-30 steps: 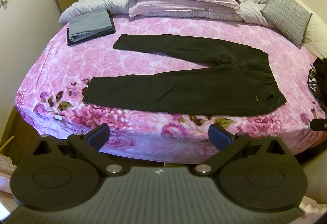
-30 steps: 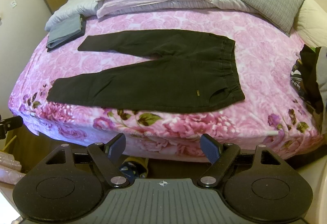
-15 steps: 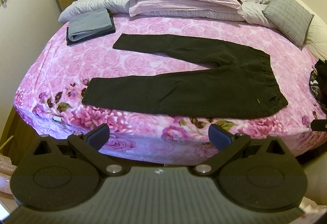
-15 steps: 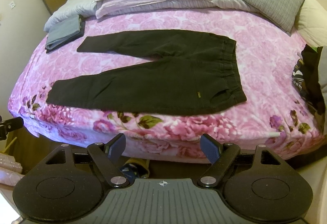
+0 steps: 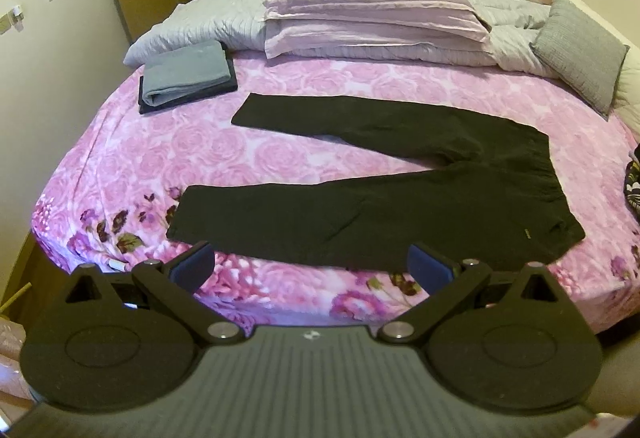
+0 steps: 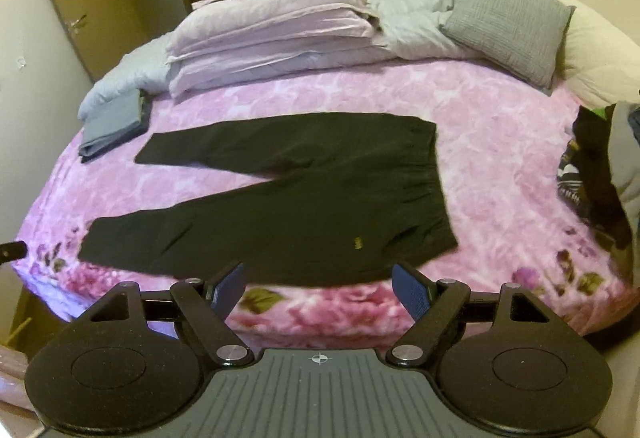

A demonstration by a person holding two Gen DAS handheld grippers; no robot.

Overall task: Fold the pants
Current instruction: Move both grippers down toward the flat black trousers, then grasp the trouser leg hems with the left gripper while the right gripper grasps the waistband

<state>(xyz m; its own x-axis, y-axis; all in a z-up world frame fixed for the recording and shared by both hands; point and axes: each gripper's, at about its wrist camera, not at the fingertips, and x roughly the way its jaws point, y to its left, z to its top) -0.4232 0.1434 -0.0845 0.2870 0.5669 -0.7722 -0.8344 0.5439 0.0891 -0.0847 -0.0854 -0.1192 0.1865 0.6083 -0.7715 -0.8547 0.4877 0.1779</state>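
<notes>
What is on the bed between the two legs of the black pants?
Nothing but bare pink flowered bedspread. The pants lie flat with their legs spread in a V, and the left wrist view shows only blanket in that gap.

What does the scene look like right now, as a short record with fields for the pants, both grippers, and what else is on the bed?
pants: black pants lie flat and unfolded, legs spread apart, waistband to the right
surface: bed with pink floral cover
left gripper: open, empty, near the lower leg's edge
right gripper: open, empty, near the pants' near edge
folded clothes: grey stack at far left
pillows: lilac stack, grey cushion
fold progress: not yet begun
</notes>
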